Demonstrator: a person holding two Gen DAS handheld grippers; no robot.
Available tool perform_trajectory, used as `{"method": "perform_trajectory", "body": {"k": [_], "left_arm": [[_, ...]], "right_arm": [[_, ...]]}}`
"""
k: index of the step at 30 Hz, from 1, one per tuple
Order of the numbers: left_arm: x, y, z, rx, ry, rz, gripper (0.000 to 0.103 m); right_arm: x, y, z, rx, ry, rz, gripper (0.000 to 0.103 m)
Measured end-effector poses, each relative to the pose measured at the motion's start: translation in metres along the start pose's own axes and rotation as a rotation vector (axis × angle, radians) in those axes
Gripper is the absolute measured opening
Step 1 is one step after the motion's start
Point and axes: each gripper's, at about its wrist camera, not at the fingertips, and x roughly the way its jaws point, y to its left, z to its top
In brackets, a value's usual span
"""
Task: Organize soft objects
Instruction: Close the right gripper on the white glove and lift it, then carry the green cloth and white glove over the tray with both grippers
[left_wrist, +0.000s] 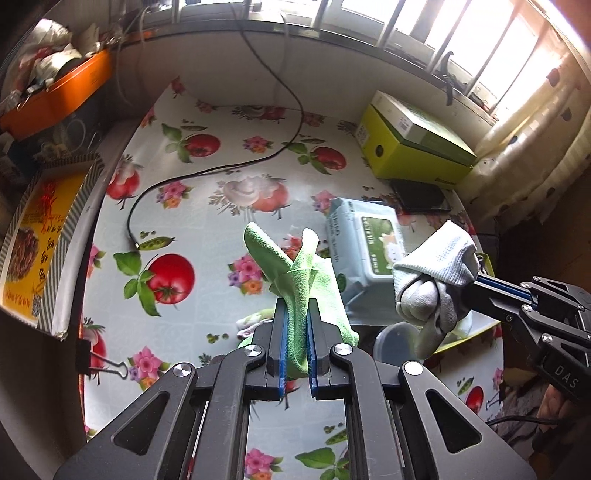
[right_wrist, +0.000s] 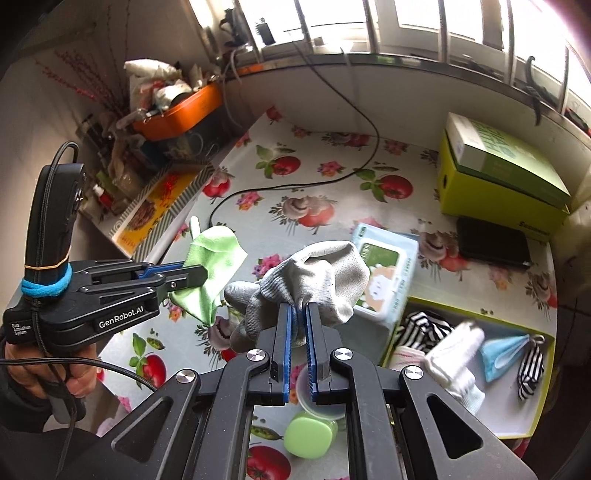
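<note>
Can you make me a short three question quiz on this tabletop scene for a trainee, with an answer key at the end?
1. True or false: the left gripper is shut on a green cloth.
2. Multiple choice: what does the right gripper hold? A) a striped sock B) a grey glove C) a blue face mask
3. Fill in: the open yellow-rimmed tray already holds striped fabric, a white sock and a blue ______.

Key
1. True; the cloth is clamped between the blue pads and lifted off the table.
2. B
3. face mask
</note>
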Motion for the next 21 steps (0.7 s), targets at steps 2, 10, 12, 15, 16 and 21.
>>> {"method": "perform_trajectory", "body": {"k": [2,10,12,15,16,21], "left_arm": [[0.0,-0.008,0.001,0.015,-0.001,-0.005,0.008],[0.004,-0.039,0.006,0.076,0.01,-0.024,0.008],[0.005,-0.046,0.007,0.092,0.015,-0.028,0.008],[0.008,-0.057,0.008,0.115,0.022,-0.032,0.008],[0.009,-0.061,0.008,0.123,0.024,-0.034,0.008],[0.018,-0.083,0.013,0.171,0.042,-0.047,0.008]], "right_arm": [[-0.005,-0.005,-0.004,0.014,-0.007,-0.005,0.007],[-0.018,-0.029,-0.019,0.073,-0.02,-0.021,0.007],[-0.021,-0.035,-0.023,0.09,-0.024,-0.022,0.007],[-0.025,-0.045,-0.027,0.116,-0.031,-0.029,0.007],[-0.027,-0.049,-0.029,0.125,-0.034,-0.031,0.007],[-0.034,-0.066,-0.037,0.166,-0.047,-0.048,0.007]]}}
